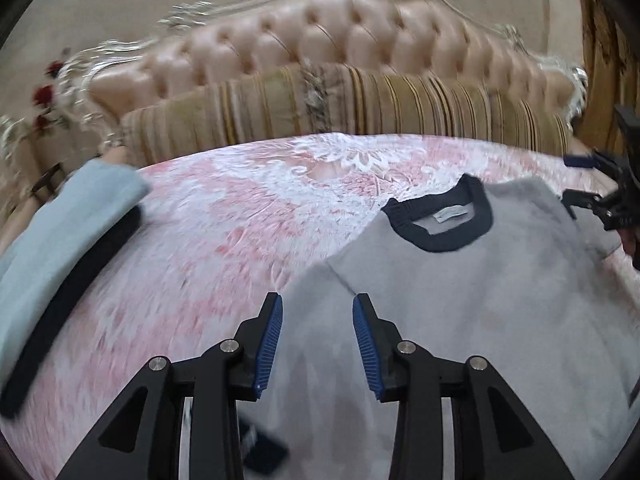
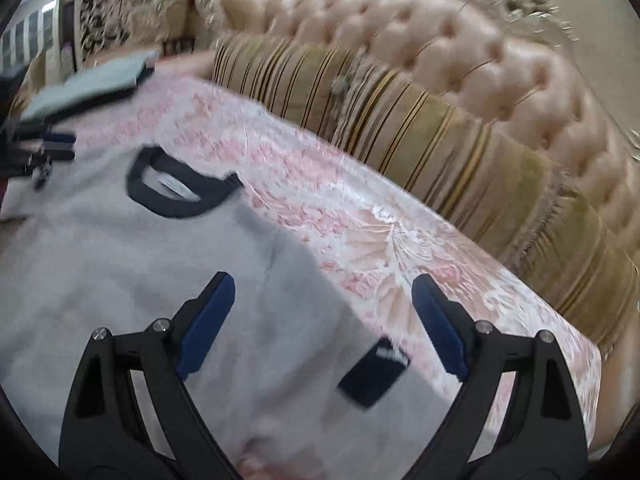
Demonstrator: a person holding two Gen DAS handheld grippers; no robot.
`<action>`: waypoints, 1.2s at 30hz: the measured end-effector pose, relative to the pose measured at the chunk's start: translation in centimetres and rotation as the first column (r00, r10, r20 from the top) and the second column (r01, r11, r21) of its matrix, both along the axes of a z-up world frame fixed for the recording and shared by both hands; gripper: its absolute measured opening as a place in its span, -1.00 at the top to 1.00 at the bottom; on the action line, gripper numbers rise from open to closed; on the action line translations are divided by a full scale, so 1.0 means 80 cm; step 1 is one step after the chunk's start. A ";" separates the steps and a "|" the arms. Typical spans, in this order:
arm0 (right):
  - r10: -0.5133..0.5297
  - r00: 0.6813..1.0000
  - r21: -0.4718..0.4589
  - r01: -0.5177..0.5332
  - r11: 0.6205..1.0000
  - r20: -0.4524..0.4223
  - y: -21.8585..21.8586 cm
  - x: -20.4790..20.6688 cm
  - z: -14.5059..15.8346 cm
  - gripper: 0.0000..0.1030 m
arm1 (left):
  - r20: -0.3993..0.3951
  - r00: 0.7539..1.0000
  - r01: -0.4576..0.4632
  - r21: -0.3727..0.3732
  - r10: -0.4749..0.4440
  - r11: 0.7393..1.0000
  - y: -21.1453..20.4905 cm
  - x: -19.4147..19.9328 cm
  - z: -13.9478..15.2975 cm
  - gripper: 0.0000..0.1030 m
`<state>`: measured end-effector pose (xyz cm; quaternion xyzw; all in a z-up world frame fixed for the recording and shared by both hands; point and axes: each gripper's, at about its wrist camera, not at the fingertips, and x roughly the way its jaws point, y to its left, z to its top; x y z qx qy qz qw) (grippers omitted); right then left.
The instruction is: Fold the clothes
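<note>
left wrist view had the left tool [image 1: 317, 344] hovering over the grey sweatshirt [image 1: 460, 300], its blue pads [image 1: 269, 344] spread apart with nothing between them. the sweatshirt lay flat on the pink-and-white patterned bed cover [image 1: 224, 232], beneath and ahead of the tool, with its navy collar [image 1: 438, 216] further ahead and to the right. a dark cuff [image 1: 266, 456] showed close under the tool's left finger. far off to the tool's left sat a folded light-blue garment [image 1: 60, 240] with a dark edge. beyond the cover stood striped cushions [image 1: 340, 108] and a tufted pink headboard [image 1: 340, 36].

right wrist view showed the right tool [image 2: 324, 320] released too, its fingers [image 2: 206, 320] wide apart above the sweatshirt's sleeve side, a dark cuff [image 2: 372, 376] lying between them on the cloth. the collar lay ahead to its left. the frames were blurred.
</note>
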<state>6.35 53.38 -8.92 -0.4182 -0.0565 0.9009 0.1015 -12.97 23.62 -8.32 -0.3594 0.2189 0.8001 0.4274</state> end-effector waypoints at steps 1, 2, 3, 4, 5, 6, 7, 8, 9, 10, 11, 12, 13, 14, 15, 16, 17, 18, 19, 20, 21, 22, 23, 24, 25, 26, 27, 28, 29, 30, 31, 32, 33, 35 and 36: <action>0.012 1.000 0.003 -0.012 1.000 0.007 0.002 -0.008 -0.004 -0.77 | 0.009 1.000 0.019 -0.004 -0.019 1.000 0.012 -0.006 -0.001 0.26; 0.025 1.000 0.007 -0.025 1.000 0.015 0.004 -0.016 -0.008 -0.77 | 0.014 0.999 0.032 -0.007 -0.032 0.999 0.022 -0.009 -0.002 0.26; 0.035 0.999 0.010 -0.035 0.999 0.021 0.006 -0.024 -0.012 -0.77 | 0.022 0.999 0.045 -0.005 -0.045 0.999 0.033 -0.012 -0.003 0.26; 0.026 0.999 0.012 -0.027 1.000 0.019 0.007 -0.027 -0.014 -0.77 | 0.031 0.998 0.059 0.002 -0.059 0.998 0.044 -0.014 -0.004 0.26; 0.020 1.000 0.007 -0.020 1.000 0.020 0.008 -0.029 -0.016 -0.77 | 0.036 0.997 0.069 0.007 -0.069 0.998 0.053 -0.015 -0.005 0.26; 0.014 1.000 0.002 -0.014 1.000 0.021 0.008 -0.030 -0.017 -0.77 | 0.044 0.996 0.081 0.007 -0.081 0.997 0.063 -0.016 -0.008 0.25; 0.008 1.000 -0.003 -0.008 1.000 0.022 0.008 -0.032 -0.019 -0.77 | 0.062 0.994 0.090 0.004 -0.090 0.996 0.073 -0.018 -0.012 0.25; 0.002 1.000 -0.008 -0.002 1.000 0.023 0.008 -0.033 -0.020 -0.77 | 0.085 0.992 0.096 -0.004 -0.096 0.995 0.080 -0.020 -0.018 0.25; -0.004 1.000 -0.014 0.004 1.000 0.024 0.008 -0.035 -0.022 -0.77 | 0.109 0.989 0.105 -0.016 -0.103 0.994 0.087 -0.021 -0.024 0.25; -0.010 1.000 -0.019 0.010 1.000 0.026 0.008 -0.036 -0.023 -0.77 | 0.113 0.988 0.110 -0.032 -0.106 0.993 0.092 -0.020 -0.030 0.25; -0.016 1.000 -0.024 0.017 1.000 0.027 0.009 -0.038 -0.025 -0.77 | 0.106 0.989 0.111 -0.039 -0.106 0.993 0.094 -0.020 -0.032 0.21; -0.022 0.999 -0.029 0.023 0.999 0.028 0.009 -0.039 -0.026 -0.77 | 0.111 0.988 0.112 -0.033 -0.108 0.993 0.094 -0.020 -0.032 0.31; -0.028 0.999 -0.034 0.029 0.999 0.029 0.009 -0.041 -0.028 -0.75 | 0.110 0.988 0.111 -0.031 -0.107 0.993 0.093 -0.019 -0.031 0.42; -0.034 0.999 -0.039 0.035 0.999 0.030 0.009 -0.042 -0.029 -0.68 | 0.103 0.989 0.108 -0.032 -0.105 0.994 0.093 -0.018 -0.031 0.67; -0.040 0.999 -0.044 0.041 0.998 0.032 0.009 -0.044 -0.031 -0.46 | 0.096 0.990 0.106 -0.034 -0.102 0.994 0.092 -0.017 -0.030 0.70; -0.046 0.998 -0.049 0.048 0.998 0.033 0.009 -0.045 -0.033 -0.26 | 0.089 0.991 0.103 -0.036 -0.100 0.994 0.091 -0.016 -0.029 0.71; -0.052 0.998 -0.054 0.054 0.997 0.034 0.010 -0.047 -0.034 -0.20 | 0.081 0.992 0.102 -0.038 -0.099 0.994 0.091 -0.015 -0.029 0.72; -0.057 0.998 -0.057 0.059 0.997 0.036 0.009 -0.048 -0.035 -0.07 | 0.072 0.993 0.102 -0.040 -0.099 0.994 0.092 -0.014 -0.030 0.72; -0.058 0.998 -0.042 0.059 0.997 0.034 0.003 -0.048 -0.035 0.09 | 0.062 0.993 0.099 -0.042 -0.096 0.994 0.093 -0.012 -0.029 0.72; -0.059 0.998 -0.025 0.060 0.998 0.030 -0.002 -0.048 -0.035 0.15 | 0.056 0.994 0.094 -0.041 -0.092 0.995 0.092 -0.011 -0.029 0.73; -0.060 0.998 -0.009 0.060 0.998 0.026 -0.008 -0.048 -0.036 0.26 | 0.053 0.995 0.092 -0.041 -0.089 0.995 0.092 -0.011 -0.029 0.74; -0.057 0.998 0.003 0.057 0.998 0.021 -0.012 -0.048 -0.036 0.38 | 0.048 0.995 0.091 -0.042 -0.089 0.995 0.092 -0.011 -0.028 0.75; -0.053 0.998 0.016 0.053 0.998 0.016 -0.016 -0.049 -0.037 0.43 | 0.043 0.995 0.091 -0.044 -0.089 0.995 0.092 -0.011 -0.029 0.76; -0.051 0.999 0.031 0.051 0.998 0.010 -0.020 -0.049 -0.038 0.49 | 0.041 0.995 0.090 -0.044 -0.088 0.995 0.092 -0.012 -0.029 0.77; -0.049 0.999 0.045 0.048 0.998 0.005 -0.023 -0.049 -0.039 0.54 | 0.035 0.995 0.090 -0.047 -0.089 0.995 0.092 -0.011 -0.029 0.77; -0.047 0.999 0.054 0.047 0.997 0.003 -0.024 -0.049 -0.039 0.55 | 0.030 0.996 0.091 -0.050 -0.090 0.995 0.092 -0.011 -0.029 0.78; -0.046 0.999 0.060 0.046 0.997 0.001 -0.025 -0.050 -0.040 0.56 | 0.028 0.996 0.091 -0.051 -0.090 0.995 0.093 -0.011 -0.029 0.78; -0.048 0.999 0.053 0.047 0.997 0.000 -0.024 -0.048 -0.039 0.57 | 0.027 0.996 0.089 -0.050 -0.088 0.995 0.093 -0.012 -0.029 0.78; -0.049 0.999 0.047 0.049 0.998 -0.001 -0.023 -0.047 -0.039 0.57 | 0.028 0.996 0.087 -0.048 -0.086 0.995 0.093 -0.012 -0.030 0.78; -0.049 0.999 0.044 0.049 0.998 -0.002 -0.022 -0.047 -0.039 0.57 | 0.029 0.996 0.084 -0.046 -0.083 0.995 0.093 -0.013 -0.030 0.78; -0.050 0.999 0.045 0.050 0.998 -0.002 -0.022 -0.047 -0.039 0.57 | 0.029 0.996 0.083 -0.045 -0.082 0.996 0.093 -0.013 -0.030 0.78; -0.050 0.999 0.047 0.050 0.998 -0.002 -0.022 -0.047 -0.039 0.57 | 0.028 0.996 0.082 -0.046 -0.081 0.996 0.094 -0.013 -0.030 0.78; -0.050 0.999 0.049 0.050 0.998 -0.002 -0.023 -0.047 -0.039 0.57 | 0.027 0.996 0.081 -0.047 -0.080 0.996 0.094 -0.013 -0.030 0.78; -0.049 0.999 0.053 0.050 0.997 -0.002 -0.023 -0.047 -0.039 0.57 | 0.027 0.997 0.080 -0.049 -0.079 0.996 0.095 -0.013 -0.030 0.78; -0.050 0.999 0.053 0.050 0.997 -0.002 -0.023 -0.047 -0.039 0.57 | 0.027 0.997 0.079 -0.050 -0.078 0.996 0.095 -0.013 -0.030 0.78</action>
